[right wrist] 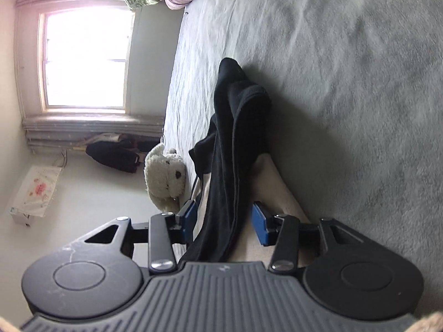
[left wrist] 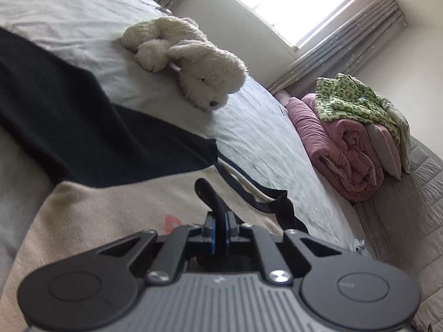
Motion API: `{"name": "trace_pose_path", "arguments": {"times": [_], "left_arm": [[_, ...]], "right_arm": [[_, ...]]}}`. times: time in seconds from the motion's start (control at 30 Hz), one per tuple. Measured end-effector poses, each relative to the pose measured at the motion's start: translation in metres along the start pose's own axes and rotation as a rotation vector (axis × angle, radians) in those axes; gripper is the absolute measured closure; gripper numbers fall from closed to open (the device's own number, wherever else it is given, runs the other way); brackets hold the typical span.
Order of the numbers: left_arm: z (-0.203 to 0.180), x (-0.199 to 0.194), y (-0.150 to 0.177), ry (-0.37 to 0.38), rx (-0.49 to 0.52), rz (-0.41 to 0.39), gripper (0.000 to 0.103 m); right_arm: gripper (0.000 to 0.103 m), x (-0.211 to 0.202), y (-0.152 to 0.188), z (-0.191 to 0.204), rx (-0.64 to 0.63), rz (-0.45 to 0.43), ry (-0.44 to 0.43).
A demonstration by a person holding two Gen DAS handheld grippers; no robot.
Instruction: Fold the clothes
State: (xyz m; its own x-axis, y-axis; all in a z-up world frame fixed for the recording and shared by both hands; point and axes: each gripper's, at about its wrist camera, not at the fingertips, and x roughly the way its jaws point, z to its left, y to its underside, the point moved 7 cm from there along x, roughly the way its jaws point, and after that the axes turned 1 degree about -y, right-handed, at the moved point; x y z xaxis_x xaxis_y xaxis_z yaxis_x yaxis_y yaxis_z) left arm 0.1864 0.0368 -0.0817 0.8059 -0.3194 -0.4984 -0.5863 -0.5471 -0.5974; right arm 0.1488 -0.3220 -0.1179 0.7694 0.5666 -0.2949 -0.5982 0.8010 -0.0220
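L gripper (left wrist: 220,225): fingers clamped on a black strap of the black-and-beige garment (left wrist: 110,193), which lies on the bed (left wrist: 263,144). R gripper (right wrist: 224,221): fingers apart, astride a bunched black fold (right wrist: 235,127), not gripping. Judgement: close R on hem edge, keep both ends taut; toy dog (left wrist: 193,63) beyond, near cloth.

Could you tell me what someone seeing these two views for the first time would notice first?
Probably the fluffy cream plush dog, lying on the pale grey bedsheet beyond the clothes, with the bright window behind it. Next, the black-and-beige knit garment spread in front: the left gripper is shut on its black trim, while the right gripper is open around a bunched black fold. A rolled pink quilt sits at the bed's far end.
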Motion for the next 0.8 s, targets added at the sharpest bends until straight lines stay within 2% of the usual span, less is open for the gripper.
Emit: {"name": "trace_pose_path", "arguments": {"times": [0.07,0.27,0.43,0.57,0.63,0.8], "left_arm": [[0.0,-0.003,-0.008,0.002,0.027,-0.015,0.097],[0.0,-0.01,-0.03,0.007,0.109,-0.059,0.097],[0.0,-0.017,-0.049,0.012,0.177,-0.096,0.097],[0.007,-0.019,-0.063,-0.036,0.22,-0.148,0.097],[0.017,-0.018,-0.066,-0.053,0.203,-0.152,0.097],[0.041,-0.015,-0.068,-0.121,0.193,-0.152,0.097]], "right_arm": [[0.051,0.0,-0.006,-0.001,0.038,-0.008,-0.023],[0.051,0.007,-0.016,0.006,0.026,-0.028,-0.002],[0.048,0.016,-0.018,0.01,0.104,-0.055,-0.063],[0.048,0.021,-0.019,0.011,0.114,-0.086,-0.053],[0.048,0.021,-0.021,0.013,0.112,-0.105,-0.046],[0.048,0.012,-0.028,0.013,0.091,-0.249,0.015]]}}
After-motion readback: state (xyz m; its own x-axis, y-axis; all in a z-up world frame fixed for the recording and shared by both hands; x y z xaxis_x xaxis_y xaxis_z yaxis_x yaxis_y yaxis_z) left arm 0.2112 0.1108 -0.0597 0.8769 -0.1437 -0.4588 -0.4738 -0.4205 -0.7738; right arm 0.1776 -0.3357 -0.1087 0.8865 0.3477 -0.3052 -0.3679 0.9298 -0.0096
